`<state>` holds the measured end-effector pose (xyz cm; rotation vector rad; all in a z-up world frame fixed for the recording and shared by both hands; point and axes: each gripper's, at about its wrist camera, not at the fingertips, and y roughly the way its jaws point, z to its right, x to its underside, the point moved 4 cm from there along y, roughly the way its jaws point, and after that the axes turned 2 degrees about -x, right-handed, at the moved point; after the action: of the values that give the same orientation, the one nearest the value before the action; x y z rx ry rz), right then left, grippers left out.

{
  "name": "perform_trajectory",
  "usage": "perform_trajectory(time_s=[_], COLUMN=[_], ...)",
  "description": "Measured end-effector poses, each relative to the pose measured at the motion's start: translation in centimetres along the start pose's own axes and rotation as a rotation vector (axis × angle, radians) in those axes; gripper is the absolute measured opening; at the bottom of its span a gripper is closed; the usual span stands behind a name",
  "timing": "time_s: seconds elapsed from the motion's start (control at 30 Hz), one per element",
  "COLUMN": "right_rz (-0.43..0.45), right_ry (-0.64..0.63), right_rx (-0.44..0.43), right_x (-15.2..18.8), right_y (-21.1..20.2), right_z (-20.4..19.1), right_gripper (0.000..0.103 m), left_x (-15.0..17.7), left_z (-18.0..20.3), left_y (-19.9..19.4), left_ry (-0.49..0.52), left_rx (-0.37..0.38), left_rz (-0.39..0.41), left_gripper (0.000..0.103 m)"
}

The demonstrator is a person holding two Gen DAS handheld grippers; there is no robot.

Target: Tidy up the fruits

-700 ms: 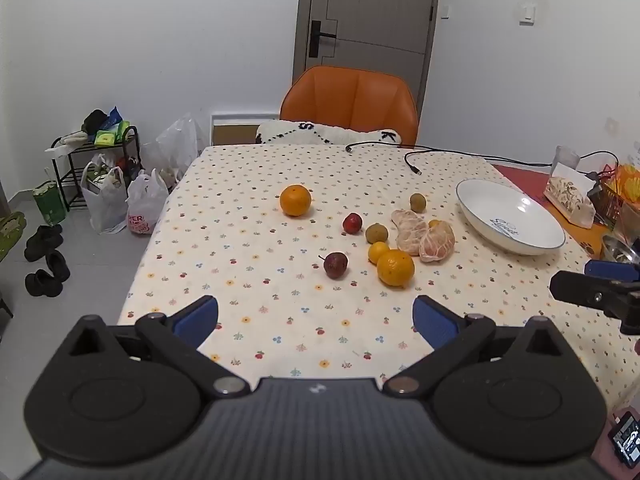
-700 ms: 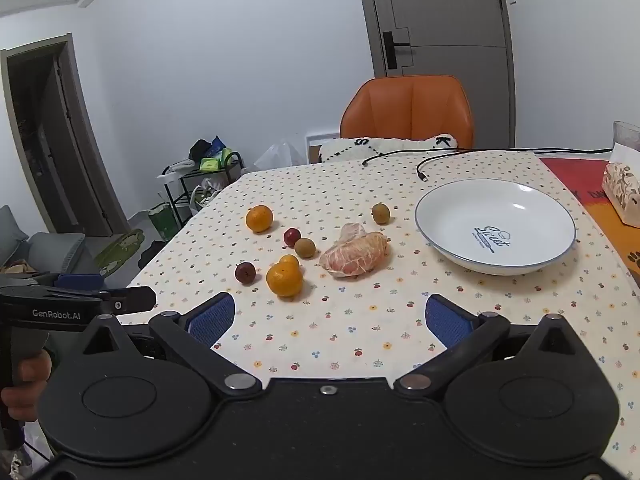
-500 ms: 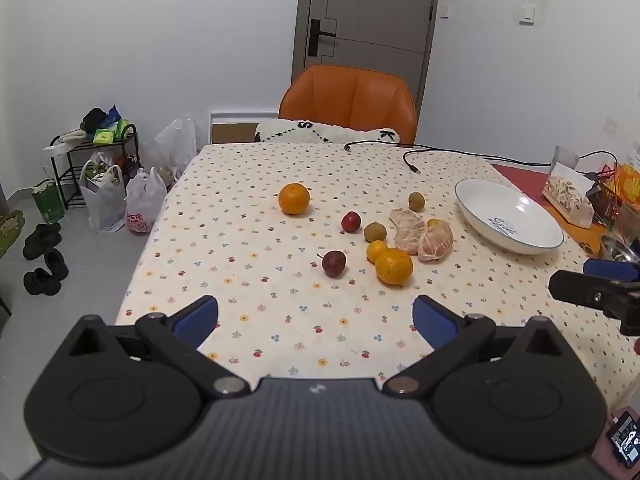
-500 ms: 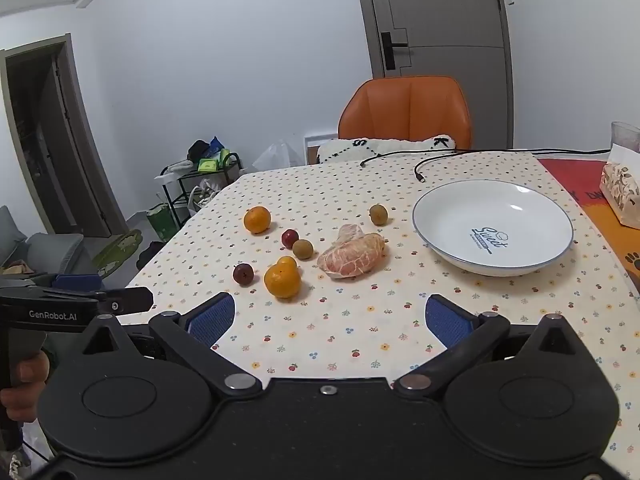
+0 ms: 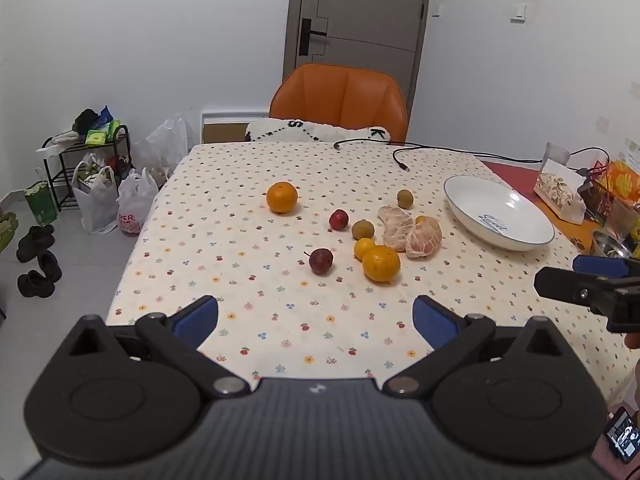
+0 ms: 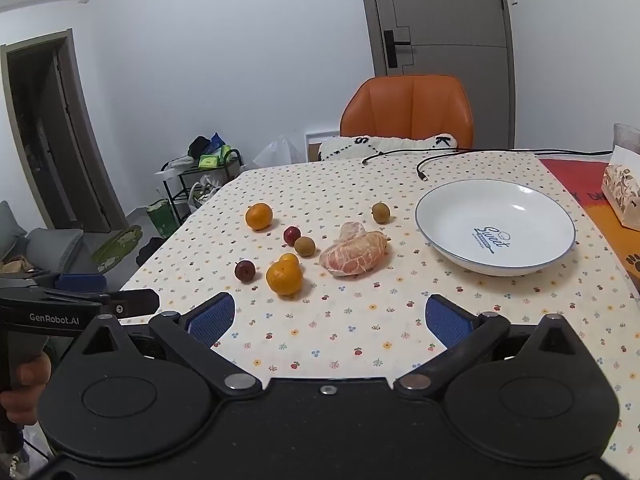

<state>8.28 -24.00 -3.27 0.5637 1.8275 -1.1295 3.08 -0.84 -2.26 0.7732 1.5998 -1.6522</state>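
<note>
In the left wrist view, the peeled citrus (image 5: 423, 237) hides most of a small orange fruit (image 5: 421, 219) behind it. The plate (image 6: 436, 216) lettering beneath "Sweet" is probably too small to read.

The white plate (image 6: 496, 200) on the right of the bench carried the word "Sweet" in dark blue script on its inner floor, with a line of smaller print beneath that was too fine to read. The side of the left tongs (image 6: 60, 312) bore "GenRobot.AI" in pale letters. A white plastic bag (image 5: 134, 208) on the floor at far left showed red letters reading "PER", the rest hidden by folds.
</note>
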Motion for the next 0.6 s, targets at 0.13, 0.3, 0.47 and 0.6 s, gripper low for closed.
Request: perform_trajectory(time_s=[0.13, 0.3, 0.47, 0.6], right_rz=[0.001, 0.004, 0.003, 0.002], right_ry=[0.005, 0.006, 0.006, -0.001], right_rx=[-0.002, 0.001, 0.001, 0.0], right_x=[0.05, -0.09, -0.13, -0.07], right_y=[-0.12, -0.24, -0.27, -0.27], right_z=[0.63, 1.09, 1.09, 0.89], right_gripper=[0.103, 0.103, 0.103, 0.103], left_x=[-0.02, -0.04, 0.0, 0.0], left_z=[0.09, 0.24, 0.15, 0.09], left_y=[-0.04, 0.06, 0.06, 0.05], left_ry=[0.0, 0.0, -0.003, -0.003], left_rx=[0.0, -0.001, -0.001, -0.001], left_rz=[0.001, -0.006, 0.001, 0.001], left_gripper=[0.102, 0.102, 0.102, 0.102])
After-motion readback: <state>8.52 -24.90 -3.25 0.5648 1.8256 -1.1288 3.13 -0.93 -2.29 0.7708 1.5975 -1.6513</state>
